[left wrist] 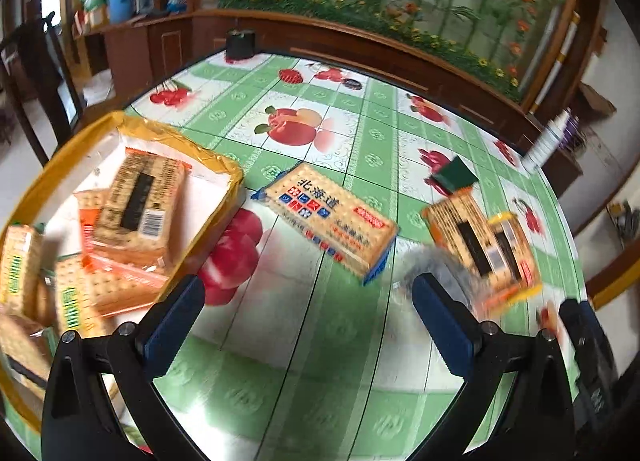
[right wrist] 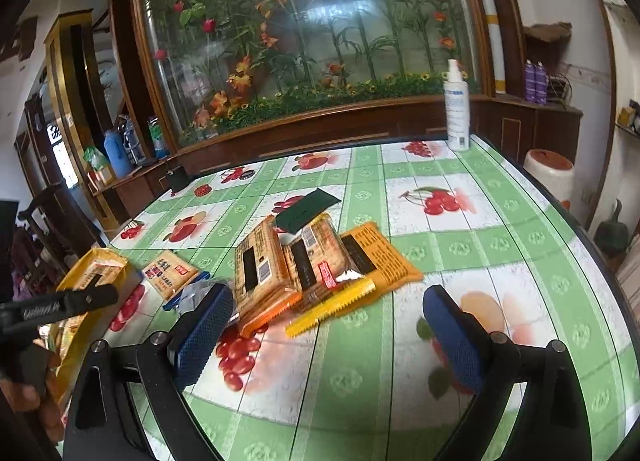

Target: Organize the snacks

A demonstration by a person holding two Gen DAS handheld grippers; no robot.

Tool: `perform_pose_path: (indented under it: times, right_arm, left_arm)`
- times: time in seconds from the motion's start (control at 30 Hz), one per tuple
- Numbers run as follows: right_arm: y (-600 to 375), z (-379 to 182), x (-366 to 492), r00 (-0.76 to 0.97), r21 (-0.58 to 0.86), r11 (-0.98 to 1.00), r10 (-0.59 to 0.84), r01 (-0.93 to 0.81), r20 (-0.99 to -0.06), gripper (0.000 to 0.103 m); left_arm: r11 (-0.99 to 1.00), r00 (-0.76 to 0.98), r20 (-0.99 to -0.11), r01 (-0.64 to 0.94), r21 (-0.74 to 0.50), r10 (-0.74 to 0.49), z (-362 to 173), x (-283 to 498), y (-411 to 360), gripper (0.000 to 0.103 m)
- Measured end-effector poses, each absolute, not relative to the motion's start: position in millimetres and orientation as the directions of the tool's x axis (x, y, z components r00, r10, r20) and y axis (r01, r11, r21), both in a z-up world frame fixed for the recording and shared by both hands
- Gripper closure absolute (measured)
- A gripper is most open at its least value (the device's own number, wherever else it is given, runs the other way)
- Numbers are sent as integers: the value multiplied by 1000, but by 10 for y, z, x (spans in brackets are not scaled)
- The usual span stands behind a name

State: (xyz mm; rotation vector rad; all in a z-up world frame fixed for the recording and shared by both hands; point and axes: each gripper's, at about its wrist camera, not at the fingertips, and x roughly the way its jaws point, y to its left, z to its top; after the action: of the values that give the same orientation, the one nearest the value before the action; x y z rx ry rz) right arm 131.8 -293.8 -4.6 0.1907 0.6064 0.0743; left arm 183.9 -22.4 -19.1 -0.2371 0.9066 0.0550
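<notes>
My left gripper (left wrist: 310,313) hangs open over the table with nothing between its blue pads. To its left stands a yellow-rimmed box (left wrist: 224,165) that holds several cracker packs (left wrist: 140,205). A blue-edged cracker pack (left wrist: 328,221) lies flat just beyond the fingers. My right gripper (right wrist: 328,331) is open and empty, low over the cloth. A loose pile of orange cracker packs (right wrist: 272,269) lies just past its left pad (right wrist: 204,329), with a yellow pack (right wrist: 376,257) leaning on the pile. The same pile (left wrist: 480,249) shows blurred in the left wrist view.
A dark green flat pack (right wrist: 308,209) rests on the far side of the pile. A white spray bottle (right wrist: 458,109) stands at the table's far right corner and a small black container (left wrist: 240,45) at the far edge. My left gripper (right wrist: 108,293) reaches in over the box (right wrist: 96,273).
</notes>
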Motion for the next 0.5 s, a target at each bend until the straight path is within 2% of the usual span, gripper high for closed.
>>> perform_pose_path:
  times: [0.23,0.5]
  right_arm:
    - [-2787,-84,1642,817,181,978,187,-103,-546,6]
    - [-2552,-161,1985,756,231,937,348,-261,-555,6]
  left_arm:
    - [950,583,-812,-230,-210,-38,-325,2145,-253,0]
    - [938,550,-835,-279,-208,-22,-483,2368,-308,0]
